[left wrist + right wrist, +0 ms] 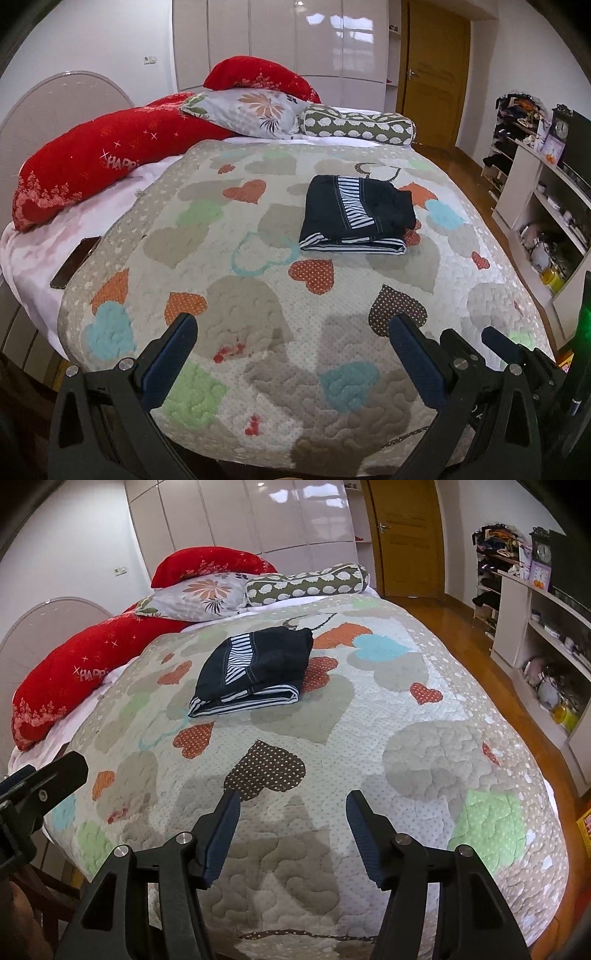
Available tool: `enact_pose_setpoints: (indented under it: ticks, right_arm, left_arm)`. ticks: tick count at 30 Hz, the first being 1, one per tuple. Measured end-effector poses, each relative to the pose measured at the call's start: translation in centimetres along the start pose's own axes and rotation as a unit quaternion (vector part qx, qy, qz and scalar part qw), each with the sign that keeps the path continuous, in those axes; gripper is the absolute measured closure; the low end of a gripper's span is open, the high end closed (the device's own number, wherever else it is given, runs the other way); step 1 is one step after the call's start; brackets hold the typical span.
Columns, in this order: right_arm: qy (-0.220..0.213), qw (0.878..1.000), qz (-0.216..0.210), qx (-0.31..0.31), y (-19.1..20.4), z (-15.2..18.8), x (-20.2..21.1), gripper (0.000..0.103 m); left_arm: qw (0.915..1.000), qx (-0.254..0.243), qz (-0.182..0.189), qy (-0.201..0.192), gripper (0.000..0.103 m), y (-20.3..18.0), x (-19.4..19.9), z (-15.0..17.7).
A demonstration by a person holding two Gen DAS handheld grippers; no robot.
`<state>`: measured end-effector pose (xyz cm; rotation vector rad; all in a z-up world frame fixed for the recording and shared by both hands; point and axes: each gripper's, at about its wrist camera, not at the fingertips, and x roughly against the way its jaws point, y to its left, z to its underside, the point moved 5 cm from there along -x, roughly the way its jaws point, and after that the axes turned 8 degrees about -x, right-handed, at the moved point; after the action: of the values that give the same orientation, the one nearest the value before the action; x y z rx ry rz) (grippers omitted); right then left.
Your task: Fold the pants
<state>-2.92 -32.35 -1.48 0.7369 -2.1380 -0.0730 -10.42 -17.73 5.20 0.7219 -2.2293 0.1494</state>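
The dark pants (356,216) with a black-and-white striped lining lie folded into a compact stack on the heart-patterned quilt (258,295), toward the far side of the bed. They also show in the right wrist view (255,672). My left gripper (291,328) is open and empty, held above the near part of the quilt, well short of the pants. My right gripper (293,805) is open and empty, also near the bed's front edge, and shows at the right of the left wrist view (476,341).
Red pillows (92,162), a floral pillow (251,110) and a spotted bolster (358,125) lie at the head of the bed. A phone (75,262) rests on the pink sheet at left. White shelves (546,635) and wooden floor (454,627) are to the right.
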Motion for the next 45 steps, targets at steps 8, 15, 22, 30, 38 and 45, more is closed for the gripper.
enact_pose_setpoints:
  ticks: [8,15,22,30,38,45]
  right_arm:
    - [0.007,1.0,0.005,-0.003,0.2,0.3,-0.2,0.038]
    - [0.01,1.0,0.008,-0.004,0.0,0.4,-0.5,0.038]
    - [0.017,1.0,0.011,0.002,0.3,0.8,-0.9,0.038]
    - [0.021,1.0,0.017,0.008,0.5,1.1,-1.1,0.037]
    - [0.02,1.0,0.017,0.008,0.5,1.1,-1.1,0.037]
    - [0.024,1.0,0.018,0.008,0.3,1.3,-1.4,0.036]
  left_arm:
    - [0.9998,-0.001,0.01,0.016,0.0,-0.2,-0.7,0.4]
    - [0.9995,0.002,0.017,0.025,0.0,-0.1,-1.1,0.8]
    - [0.9991,0.006,0.024,0.034,0.0,-0.1,-1.5,1.2]
    - [0.9986,0.01,0.029,0.043,0.0,-0.1,-1.9,1.6]
    - [0.9981,0.011,0.034,0.051,0.0,-0.1,-2.4,1.9]
    - [0.9976,0.015,0.037,0.056,0.0,0.0,-2.7,2.1]
